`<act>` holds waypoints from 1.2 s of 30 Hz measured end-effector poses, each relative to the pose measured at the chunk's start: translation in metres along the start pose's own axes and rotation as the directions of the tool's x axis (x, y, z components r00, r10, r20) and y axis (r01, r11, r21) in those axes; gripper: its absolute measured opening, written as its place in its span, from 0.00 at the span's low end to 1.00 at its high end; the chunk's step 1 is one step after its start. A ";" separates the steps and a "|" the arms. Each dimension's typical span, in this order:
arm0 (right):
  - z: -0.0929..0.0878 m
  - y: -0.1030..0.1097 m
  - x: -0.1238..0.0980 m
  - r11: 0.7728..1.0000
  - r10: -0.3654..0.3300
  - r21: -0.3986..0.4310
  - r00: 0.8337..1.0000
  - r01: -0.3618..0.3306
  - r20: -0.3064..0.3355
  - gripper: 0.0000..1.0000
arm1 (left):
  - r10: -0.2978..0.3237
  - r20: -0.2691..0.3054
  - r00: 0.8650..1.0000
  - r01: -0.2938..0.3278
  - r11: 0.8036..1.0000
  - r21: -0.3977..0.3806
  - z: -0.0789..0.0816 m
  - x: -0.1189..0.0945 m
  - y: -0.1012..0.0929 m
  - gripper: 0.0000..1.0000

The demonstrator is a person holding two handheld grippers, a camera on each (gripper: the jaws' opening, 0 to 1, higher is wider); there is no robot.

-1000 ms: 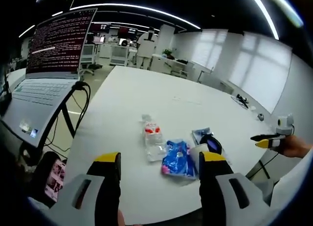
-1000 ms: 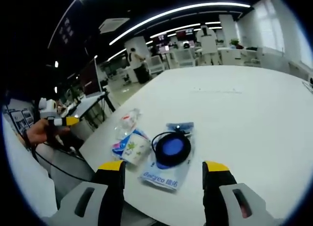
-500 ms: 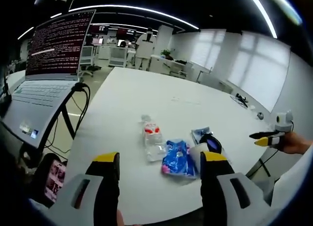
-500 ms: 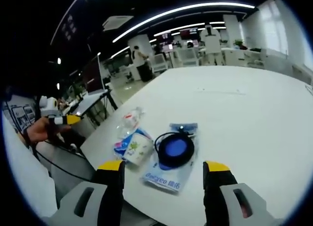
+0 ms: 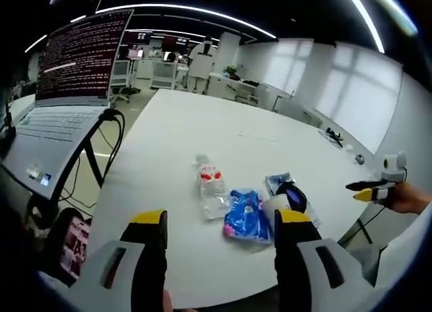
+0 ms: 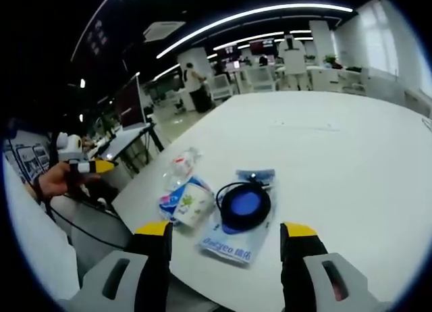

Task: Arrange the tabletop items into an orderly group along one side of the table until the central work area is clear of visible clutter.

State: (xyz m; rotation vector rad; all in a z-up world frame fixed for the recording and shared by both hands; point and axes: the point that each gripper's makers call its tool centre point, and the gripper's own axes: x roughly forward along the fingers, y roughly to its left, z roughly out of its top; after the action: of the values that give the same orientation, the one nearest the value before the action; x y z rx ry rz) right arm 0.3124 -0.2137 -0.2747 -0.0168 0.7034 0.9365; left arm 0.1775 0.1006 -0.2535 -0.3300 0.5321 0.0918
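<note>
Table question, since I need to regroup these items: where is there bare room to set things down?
The white table is bare beyond the black round case and right of it. It is crowded near the edge: plastic bottle, blue packet, paper cup.

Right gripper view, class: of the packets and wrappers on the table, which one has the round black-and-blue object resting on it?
The flat blue-and-white printed packet, nearest the right gripper; the round object lies on it, unlike the clear wrapper.

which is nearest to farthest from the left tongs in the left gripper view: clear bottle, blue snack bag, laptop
1. blue snack bag, just ahead, toward the right jaw of the left tongs.
2. clear bottle, a little beyond it, lying flat near the table middle.
3. laptop, farthest, off the table's left side on a stand.
</note>
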 end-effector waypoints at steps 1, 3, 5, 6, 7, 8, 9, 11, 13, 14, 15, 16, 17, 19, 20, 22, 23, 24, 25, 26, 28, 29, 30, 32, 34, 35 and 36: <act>-0.001 0.000 -0.001 1.000 -0.003 0.001 1.000 0.003 -0.001 0.66 | 0.001 -0.001 1.000 -0.001 1.000 -0.002 0.000 0.001 0.001 0.64; -0.003 -0.001 -0.003 1.000 -0.006 0.005 1.000 0.006 -0.001 0.66 | 0.005 -0.005 1.000 -0.005 1.000 -0.002 -0.002 0.003 0.003 0.64; -0.005 -0.002 -0.005 1.000 -0.011 0.012 1.000 0.011 0.000 0.65 | 0.007 -0.007 1.000 -0.007 1.000 -0.004 -0.002 0.005 0.003 0.63; -0.007 -0.002 -0.007 1.000 -0.013 0.014 1.000 0.013 -0.001 0.65 | 0.005 -0.006 1.000 -0.005 1.000 -0.009 -0.002 0.006 0.003 0.63; -0.007 -0.002 -0.007 1.000 -0.015 0.015 1.000 0.015 -0.001 0.65 | 0.004 -0.006 1.000 -0.004 1.000 -0.010 -0.002 0.007 0.004 0.63; -0.007 -0.002 -0.007 1.000 -0.016 0.016 1.000 0.016 -0.002 0.65 | 0.002 -0.006 1.000 -0.002 1.000 -0.013 -0.002 0.009 0.003 0.63; -0.008 -0.002 -0.007 1.000 -0.019 0.019 1.000 0.019 -0.002 0.65 | 0.000 -0.007 1.000 -0.001 1.000 -0.013 -0.002 0.009 0.002 0.62; -0.008 -0.003 -0.008 1.000 -0.022 0.023 1.000 0.022 0.000 0.65 | -0.003 -0.008 1.000 0.003 1.000 -0.017 -0.001 0.013 0.002 0.61; -0.008 -0.005 -0.008 0.999 -0.025 0.026 1.000 0.025 0.004 0.65 | -0.003 -0.010 1.000 0.003 1.000 -0.018 -0.001 0.015 0.001 0.60; -0.007 -0.005 -0.008 0.999 -0.027 0.026 1.000 0.027 0.005 0.65 | -0.004 -0.010 1.000 0.004 1.000 -0.021 0.000 0.017 0.001 0.60; -0.007 -0.006 -0.009 0.999 -0.028 0.026 1.000 0.028 0.006 0.65 | -0.006 -0.010 1.000 0.006 1.000 -0.022 0.000 0.018 0.000 0.60; -0.006 -0.006 -0.008 0.999 -0.030 0.027 1.000 0.029 0.007 0.65 | -0.008 -0.010 1.000 0.008 1.000 -0.023 0.001 0.021 -0.002 0.60; -0.006 -0.007 -0.009 0.999 -0.031 0.028 0.999 0.031 0.008 0.65 | -0.009 -0.012 1.000 0.009 1.000 -0.023 0.001 0.023 -0.003 0.60; -0.006 -0.008 -0.009 0.999 -0.033 0.030 0.999 0.032 0.010 0.65 | -0.011 -0.016 1.000 0.011 1.000 -0.021 0.002 0.027 -0.005 0.59; -0.006 -0.008 -0.010 0.999 -0.034 0.031 0.999 0.033 0.010 0.65 | -0.013 -0.017 1.000 0.012 1.000 -0.022 0.002 0.029 -0.005 0.59; -0.006 -0.008 -0.010 0.999 -0.037 0.033 0.999 0.036 0.011 0.65 | -0.013 -0.019 1.000 0.013 1.000 -0.021 0.002 0.032 -0.004 0.58; -0.006 -0.009 -0.011 0.999 -0.037 0.034 0.999 0.037 0.011 0.65 | -0.013 -0.021 1.000 0.012 1.000 -0.021 0.003 0.034 -0.004 0.57; -0.006 -0.009 -0.011 0.999 -0.037 0.034 0.999 0.037 0.011 0.65 | -0.012 -0.022 1.000 0.012 1.000 -0.022 0.003 0.036 -0.004 0.57; -0.006 -0.009 -0.011 0.999 -0.037 0.035 0.999 0.037 0.010 0.65 | -0.012 -0.024 1.000 0.011 1.000 -0.025 0.003 0.038 -0.005 0.56; -0.007 -0.010 -0.011 0.999 -0.037 0.033 0.999 0.037 0.009 0.65 | -0.010 -0.026 1.000 0.009 0.999 -0.030 0.003 0.039 -0.005 0.56; -0.007 -0.010 -0.012 0.999 -0.038 0.033 0.999 0.037 0.007 0.65 | -0.009 -0.025 1.000 0.009 0.999 -0.037 0.002 0.043 -0.004 0.55; -0.007 -0.010 -0.012 0.999 -0.038 0.034 0.999 0.038 0.007 0.65 | -0.009 -0.025 1.000 0.008 0.999 -0.043 0.003 0.043 -0.005 0.55; -0.008 -0.011 -0.012 0.999 -0.038 0.034 0.999 0.038 0.006 0.65 | -0.008 -0.024 1.000 0.007 0.999 -0.046 0.002 0.044 -0.006 0.54; -0.008 -0.010 -0.012 0.999 -0.038 0.034 0.999 0.038 0.006 0.65 | -0.010 -0.021 1.000 0.009 0.998 -0.056 0.001 0.046 -0.006 0.54; -0.008 -0.010 -0.012 0.999 -0.039 0.034 0.999 0.038 0.005 0.65 | -0.006 -0.022 1.000 0.005 0.998 -0.064 0.000 0.048 -0.006 0.54; -0.008 -0.010 -0.012 0.999 -0.038 0.034 0.999 0.038 0.005 0.65 | -0.006 -0.023 1.000 0.004 0.998 -0.065 -0.001 0.049 -0.005 0.53; -0.007 -0.010 -0.012 0.999 -0.038 0.035 0.999 0.038 0.006 0.65 | -0.005 -0.023 1.000 0.003 0.998 -0.070 -0.001 0.049 -0.005 0.53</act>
State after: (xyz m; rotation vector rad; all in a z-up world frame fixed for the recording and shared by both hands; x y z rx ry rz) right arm 0.3111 -0.2309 -0.2765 0.0038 0.7111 0.8871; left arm 0.2202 0.0953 -0.2783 -0.4010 0.5519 0.1030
